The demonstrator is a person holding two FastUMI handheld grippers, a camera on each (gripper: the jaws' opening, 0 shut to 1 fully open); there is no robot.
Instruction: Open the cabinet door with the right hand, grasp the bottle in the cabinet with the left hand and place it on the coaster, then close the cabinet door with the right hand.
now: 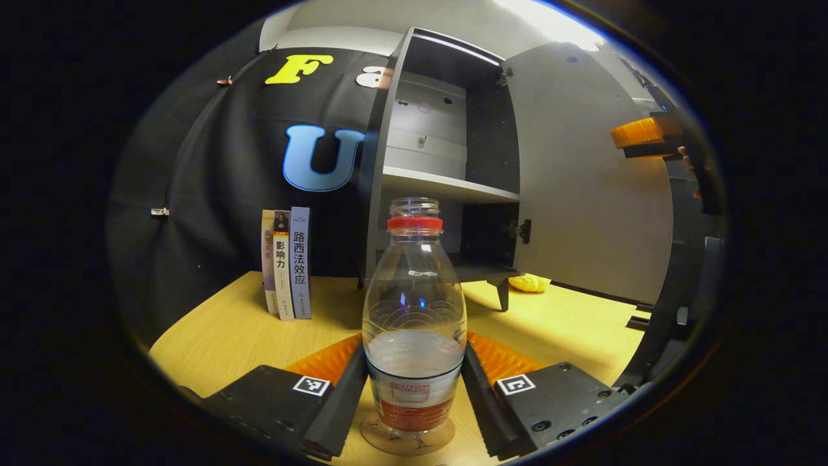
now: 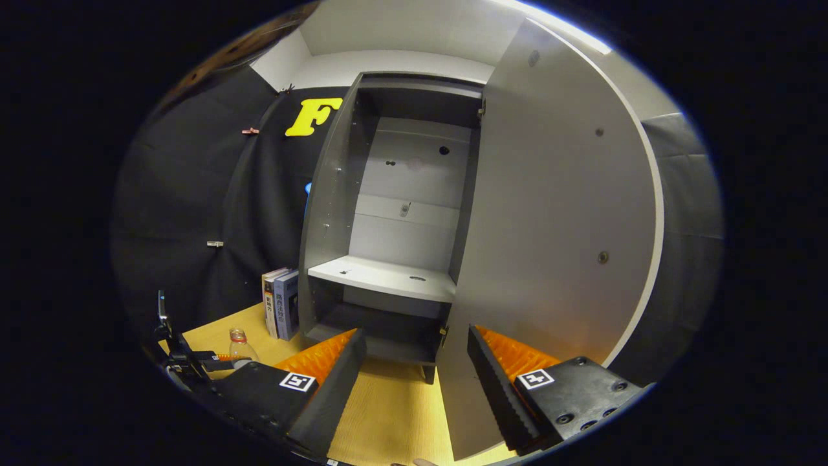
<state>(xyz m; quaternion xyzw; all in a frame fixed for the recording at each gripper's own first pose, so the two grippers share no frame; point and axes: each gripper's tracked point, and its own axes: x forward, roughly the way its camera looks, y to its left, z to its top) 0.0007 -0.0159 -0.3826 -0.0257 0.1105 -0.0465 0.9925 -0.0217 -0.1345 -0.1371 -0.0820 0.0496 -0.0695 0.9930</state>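
A clear bottle (image 1: 414, 310) with a red neck ring, no cap and a little water stands upright on a round coaster (image 1: 407, 441) on the wooden table. My left gripper (image 1: 414, 349) is shut on the bottle's lower body, one finger pressed to each side. The grey cabinet (image 1: 427, 162) behind it has its door (image 1: 582, 181) swung wide open. My right gripper (image 2: 415, 335) is open and holds nothing, close in front of the door's (image 2: 556, 226) inner face near the hinge side. The bottle (image 2: 239, 346) also appears small at the far left of the right gripper view.
Three books (image 1: 286, 262) stand upright against the wall left of the cabinet. A yellow object (image 1: 529, 283) lies under the cabinet's front right leg. The cabinet's shelf (image 2: 381, 278) and lower compartment are bare. The other gripper's body (image 1: 679, 259) rises at the right, beside the door.
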